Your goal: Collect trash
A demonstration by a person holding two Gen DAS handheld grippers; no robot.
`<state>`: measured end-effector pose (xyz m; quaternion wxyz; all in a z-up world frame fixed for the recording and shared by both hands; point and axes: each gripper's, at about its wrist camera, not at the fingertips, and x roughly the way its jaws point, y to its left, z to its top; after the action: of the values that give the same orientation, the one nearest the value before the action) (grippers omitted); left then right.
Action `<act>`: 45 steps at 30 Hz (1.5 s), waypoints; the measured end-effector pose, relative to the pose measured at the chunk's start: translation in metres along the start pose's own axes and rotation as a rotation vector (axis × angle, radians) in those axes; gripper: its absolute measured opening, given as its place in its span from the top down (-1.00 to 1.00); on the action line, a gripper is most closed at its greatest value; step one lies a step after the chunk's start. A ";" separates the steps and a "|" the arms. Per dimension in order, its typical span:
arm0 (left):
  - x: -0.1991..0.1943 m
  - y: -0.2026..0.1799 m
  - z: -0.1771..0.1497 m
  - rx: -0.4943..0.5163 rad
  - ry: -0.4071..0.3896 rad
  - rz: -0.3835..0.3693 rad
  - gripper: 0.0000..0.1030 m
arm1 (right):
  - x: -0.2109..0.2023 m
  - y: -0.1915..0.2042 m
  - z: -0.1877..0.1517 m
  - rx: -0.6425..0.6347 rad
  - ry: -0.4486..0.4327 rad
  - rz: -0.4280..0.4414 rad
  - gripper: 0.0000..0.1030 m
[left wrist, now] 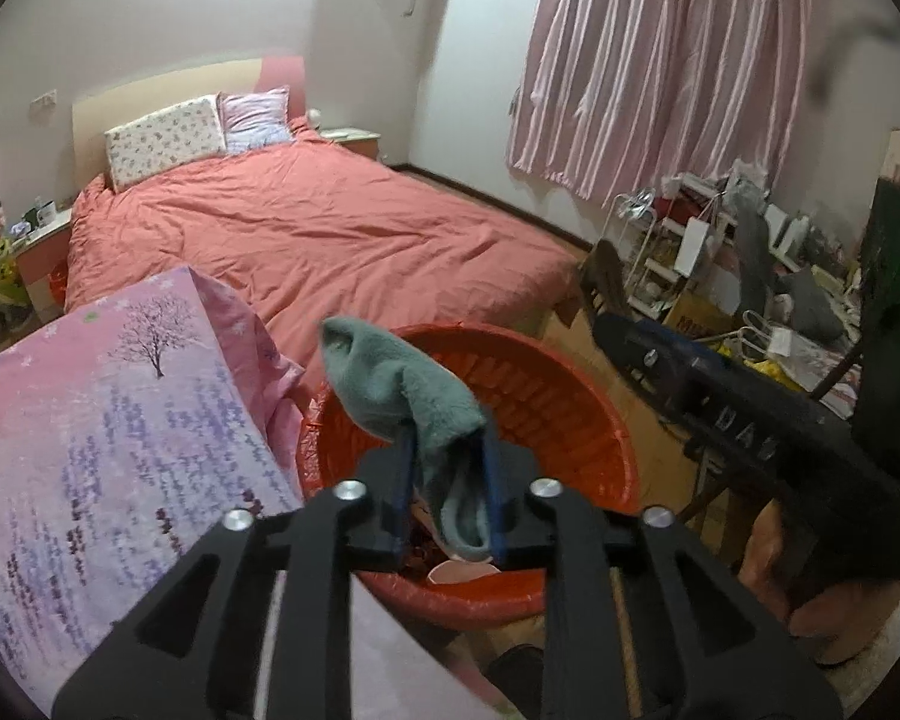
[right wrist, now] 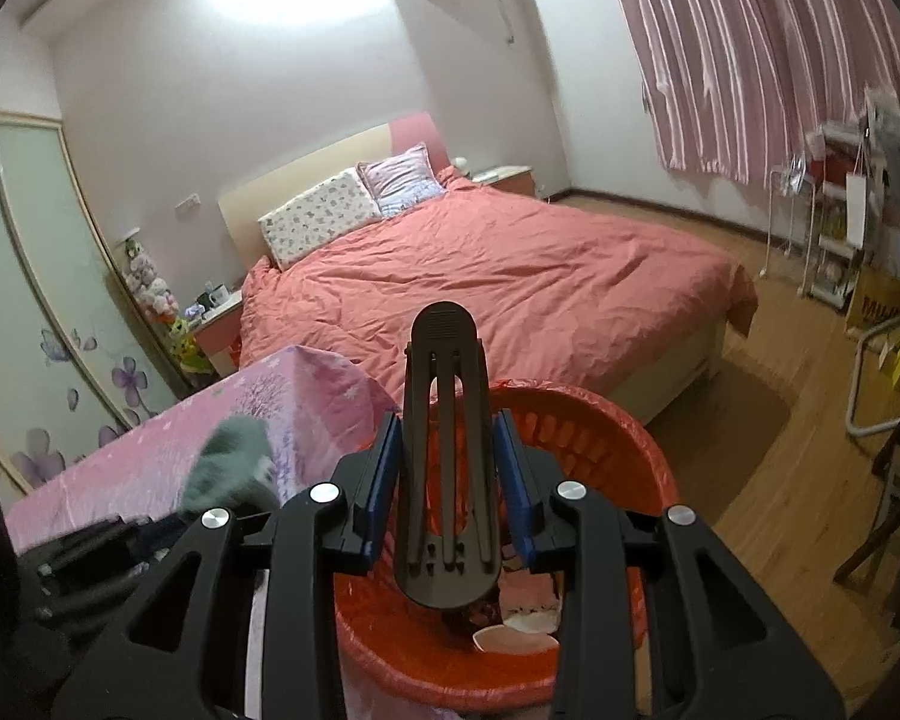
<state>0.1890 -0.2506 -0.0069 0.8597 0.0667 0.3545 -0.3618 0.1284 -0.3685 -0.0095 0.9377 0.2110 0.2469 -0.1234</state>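
Both grippers hang over a red basket [left wrist: 570,420] that stands on the wood floor at the foot of a bed [left wrist: 330,228].

Left gripper [left wrist: 447,486]: a grey-green sock [left wrist: 402,384] lies between its blue pads. The jaws stand a little apart with the sock slack between them; the cloth touches the pads, but whether it is pressed cannot be told. The toe end sticks up and away over the basket's near rim, and the cuff end droops toward the inside.

Right gripper [right wrist: 450,480]: its jaws are clamped on a dark plastic clip [right wrist: 447,468], long and slotted, held upright with the rounded tip pointing at the bed. The clip sits directly above the basket opening.

Basket contents: pale scraps and a dark crumpled item lie at the bottom; their kind cannot be made out.

Surroundings: a pink cloth [left wrist: 90,420] printed with a tree covers a surface just left of the basket, touching its rim. Striped pink curtains [left wrist: 660,72] hang on the far wall, with a cluttered rack [left wrist: 690,240] below them.
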 end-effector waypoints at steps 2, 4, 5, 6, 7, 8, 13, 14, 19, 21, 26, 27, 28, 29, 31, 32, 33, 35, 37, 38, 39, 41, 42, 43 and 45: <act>0.012 0.004 -0.001 -0.010 0.018 0.016 0.20 | 0.011 -0.011 0.000 0.047 0.021 0.013 0.28; 0.023 0.011 -0.004 -0.029 0.039 0.033 0.12 | 0.015 -0.018 -0.003 0.070 0.035 0.002 0.08; 0.025 0.015 -0.006 -0.040 0.048 0.041 0.11 | 0.014 -0.020 -0.005 0.073 0.035 -0.006 0.07; 0.026 0.020 -0.008 -0.050 0.053 0.053 0.06 | 0.012 -0.021 -0.008 0.073 0.033 -0.010 0.06; 0.024 0.025 -0.010 -0.055 0.052 0.063 0.01 | 0.008 -0.020 -0.011 0.068 0.030 -0.019 0.00; 0.020 0.030 -0.012 -0.057 0.049 0.080 -0.01 | 0.004 -0.019 -0.013 0.061 0.024 -0.028 -0.09; -0.025 0.057 -0.026 -0.058 -0.011 0.186 -0.29 | -0.028 -0.006 -0.019 -0.015 -0.032 -0.083 -0.44; -0.034 0.059 -0.028 -0.059 -0.023 0.202 -0.32 | -0.037 -0.001 -0.020 -0.030 -0.046 -0.092 -0.53; -0.101 0.078 -0.047 -0.085 -0.115 0.317 -0.72 | -0.076 0.021 -0.024 -0.100 -0.117 -0.117 -0.88; -0.130 0.084 -0.056 -0.101 -0.152 0.355 -0.78 | -0.091 0.031 -0.028 -0.120 -0.137 -0.124 -0.96; -0.186 0.088 -0.086 -0.121 -0.212 0.425 -0.92 | -0.129 0.056 -0.046 -0.190 -0.203 -0.185 -0.96; -0.199 0.087 -0.095 -0.125 -0.225 0.446 -0.92 | -0.136 0.061 -0.052 -0.201 -0.218 -0.199 -0.96; -0.205 0.086 -0.100 -0.127 -0.232 0.459 -0.92 | -0.143 0.066 -0.058 -0.211 -0.237 -0.213 -0.96; -0.214 0.084 -0.108 -0.131 -0.241 0.481 -0.92 | -0.150 0.069 -0.063 -0.216 -0.249 -0.219 -0.96; -0.230 0.079 -0.123 -0.147 -0.257 0.528 -0.92 | -0.163 0.076 -0.075 -0.229 -0.270 -0.211 -0.96; -0.236 0.078 -0.131 -0.159 -0.261 0.551 -0.93 | -0.170 0.079 -0.081 -0.234 -0.276 -0.207 -0.96; -0.243 0.077 -0.139 -0.177 -0.259 0.575 -0.93 | -0.175 0.082 -0.087 -0.239 -0.278 -0.205 -0.96; -0.253 0.079 -0.153 -0.211 -0.256 0.599 -0.93 | -0.178 0.087 -0.095 -0.251 -0.284 -0.199 -0.96; -0.261 0.080 -0.168 -0.248 -0.256 0.605 -0.93 | -0.184 0.092 -0.106 -0.256 -0.302 -0.223 -0.96; -0.264 0.080 -0.174 -0.256 -0.257 0.607 -0.93 | -0.185 0.094 -0.111 -0.260 -0.309 -0.227 -0.96; -0.267 0.079 -0.180 -0.265 -0.258 0.615 -0.92 | -0.186 0.096 -0.116 -0.263 -0.310 -0.231 -0.96; -0.274 0.078 -0.190 -0.275 -0.261 0.627 -0.93 | -0.184 0.100 -0.124 -0.263 -0.310 -0.239 -0.96; -0.277 0.077 -0.194 -0.278 -0.264 0.632 -0.93 | -0.184 0.101 -0.127 -0.259 -0.312 -0.242 -0.96; -0.280 0.077 -0.198 -0.281 -0.268 0.636 -0.93 | -0.184 0.102 -0.130 -0.257 -0.312 -0.249 -0.96; -0.285 0.074 -0.202 -0.283 -0.278 0.649 -0.93 | -0.182 0.103 -0.131 -0.258 -0.303 -0.266 -0.96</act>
<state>-0.0134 0.0423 0.0199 0.9701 0.0064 0.2412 -0.0240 -0.0446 -0.1946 0.0152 0.9587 0.0340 0.1427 -0.2436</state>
